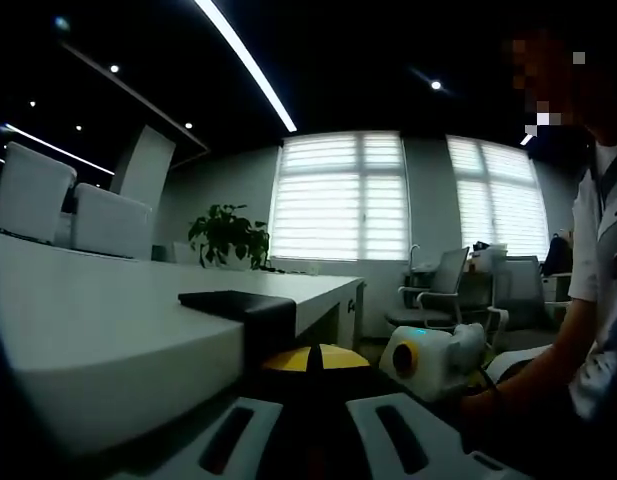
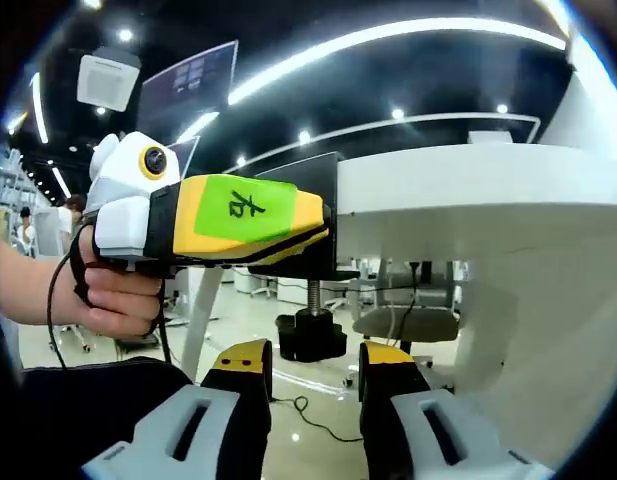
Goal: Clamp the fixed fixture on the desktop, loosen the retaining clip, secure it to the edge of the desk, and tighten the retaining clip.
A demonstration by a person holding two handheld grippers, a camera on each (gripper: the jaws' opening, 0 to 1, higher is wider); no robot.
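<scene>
White table stands in an office, and the clamp already sits on its edge, its screw knob hanging below. Left claw seems closed on the clamp body. Right claw is apart, with the knob at 12 o'clock, so I judge tightening remains.

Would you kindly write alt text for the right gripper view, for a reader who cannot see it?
A black clamp fixture sits on the white desk edge, its screw knob hanging below. A hand holds the yellow-and-green other gripper against it. This view's own gripper, fingers apart, rises just under the knob.
</scene>
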